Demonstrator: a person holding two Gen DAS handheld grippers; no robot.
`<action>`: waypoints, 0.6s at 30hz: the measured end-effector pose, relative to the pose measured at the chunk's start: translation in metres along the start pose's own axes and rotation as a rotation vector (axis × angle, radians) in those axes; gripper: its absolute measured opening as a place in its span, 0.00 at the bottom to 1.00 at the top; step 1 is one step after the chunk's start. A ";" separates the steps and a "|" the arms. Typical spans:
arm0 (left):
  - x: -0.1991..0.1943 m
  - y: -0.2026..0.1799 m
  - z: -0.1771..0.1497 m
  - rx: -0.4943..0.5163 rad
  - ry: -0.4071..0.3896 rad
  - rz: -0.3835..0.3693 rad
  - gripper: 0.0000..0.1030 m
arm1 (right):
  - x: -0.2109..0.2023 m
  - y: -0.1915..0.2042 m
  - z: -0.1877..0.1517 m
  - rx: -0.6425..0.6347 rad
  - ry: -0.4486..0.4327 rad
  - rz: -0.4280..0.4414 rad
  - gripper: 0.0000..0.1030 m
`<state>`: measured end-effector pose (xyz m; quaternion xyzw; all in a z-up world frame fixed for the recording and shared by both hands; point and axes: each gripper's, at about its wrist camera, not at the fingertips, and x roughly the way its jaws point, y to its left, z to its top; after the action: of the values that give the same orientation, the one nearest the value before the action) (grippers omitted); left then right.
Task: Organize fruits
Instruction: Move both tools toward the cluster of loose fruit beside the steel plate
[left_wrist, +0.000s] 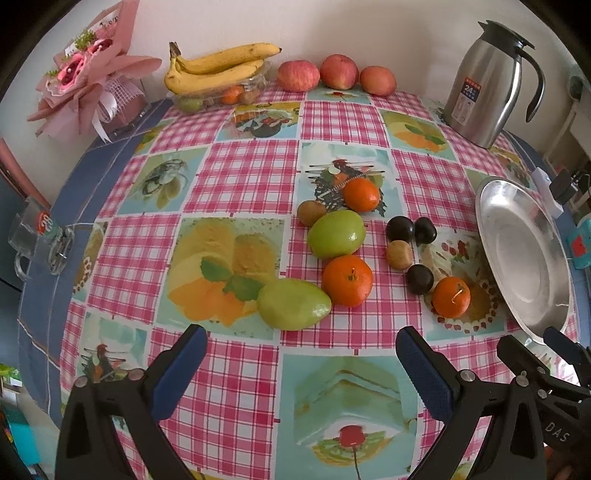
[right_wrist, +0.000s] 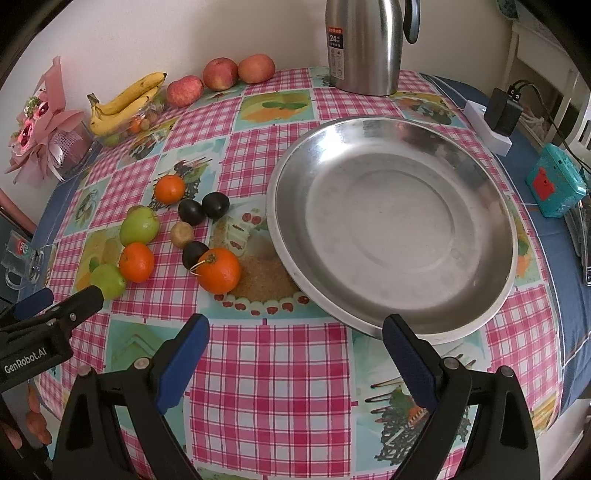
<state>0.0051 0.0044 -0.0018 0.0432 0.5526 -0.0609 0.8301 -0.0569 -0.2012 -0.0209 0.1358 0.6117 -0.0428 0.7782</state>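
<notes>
Clear tray (left_wrist: 221, 94) at back left holds small fruit, bananas (left_wrist: 218, 68) on top. Steel dish (right_wrist: 391, 225) at right holds nothing. Loose fruit lies on the checked tabletop (right_wrist: 273, 369) left of the dish: green fruits (left_wrist: 293, 308), oranges (right_wrist: 218, 270), dark plums (right_wrist: 192, 211). Apples (left_wrist: 334, 74) and jug (left_wrist: 487, 81) stand along the wall. Left hand-held gripper (left_wrist: 299, 350) wide, holding nothing; right hand-held gripper (right_wrist: 295, 339) the same, over bare cloth near the edge.

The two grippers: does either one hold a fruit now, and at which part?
Nothing is held. The left gripper and the right gripper are both open above the tablecloth, with no fruit between the fingers.
</notes>
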 end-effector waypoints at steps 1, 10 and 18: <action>0.000 0.001 0.001 -0.006 0.000 0.001 1.00 | -0.001 0.000 0.000 0.000 -0.005 -0.001 0.92; -0.018 0.010 0.029 -0.095 -0.071 -0.002 1.00 | -0.033 0.009 0.032 0.018 -0.084 0.038 0.92; -0.020 0.025 0.051 -0.201 -0.122 0.044 1.00 | -0.037 0.030 0.060 0.023 -0.090 0.069 0.92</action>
<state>0.0473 0.0227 0.0365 -0.0323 0.5031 0.0105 0.8635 -0.0023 -0.1918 0.0324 0.1635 0.5704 -0.0291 0.8044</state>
